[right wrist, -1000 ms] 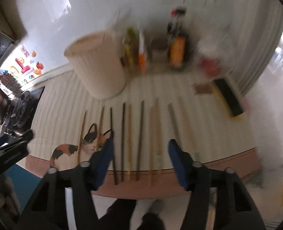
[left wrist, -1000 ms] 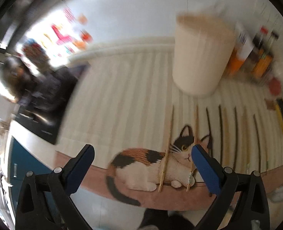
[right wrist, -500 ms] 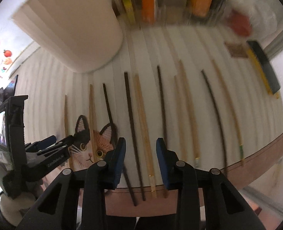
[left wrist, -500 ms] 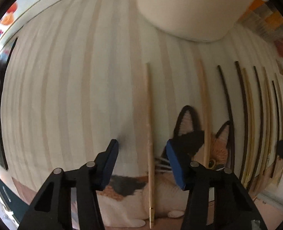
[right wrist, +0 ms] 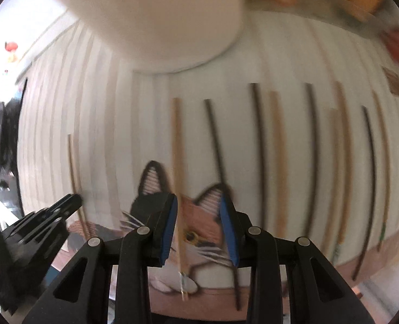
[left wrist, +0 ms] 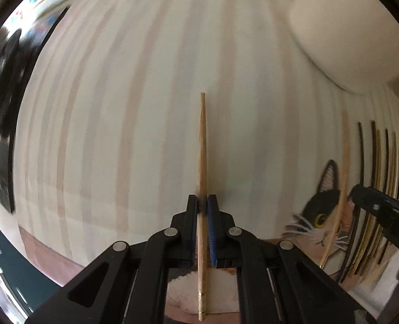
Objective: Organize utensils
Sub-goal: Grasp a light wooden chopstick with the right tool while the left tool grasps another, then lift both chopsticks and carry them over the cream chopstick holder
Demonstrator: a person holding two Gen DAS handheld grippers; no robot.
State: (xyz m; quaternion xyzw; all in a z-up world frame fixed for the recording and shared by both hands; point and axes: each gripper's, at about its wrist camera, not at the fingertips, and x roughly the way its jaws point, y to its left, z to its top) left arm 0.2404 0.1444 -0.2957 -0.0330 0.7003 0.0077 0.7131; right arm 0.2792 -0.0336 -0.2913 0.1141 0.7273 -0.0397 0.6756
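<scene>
A striped cream mat point(left wrist: 145, 135) with a calico cat print point(right wrist: 196, 224) covers the tabletop; a pale cylindrical holder point(right wrist: 159, 13) stands at twelve o'clock in the right wrist view; the left gripper point(left wrist: 203, 206) points straight down, its jaws having just closed and now clamped on a light wooden chopstick point(left wrist: 202, 148); the right gripper point(right wrist: 198, 210) also points down, jaws apart, straddling a second pale chopstick point(right wrist: 177, 148) lying on the mat; at three o'clock lie slim dark and wooden chopsticks point(right wrist: 313, 148) in parallel.
</scene>
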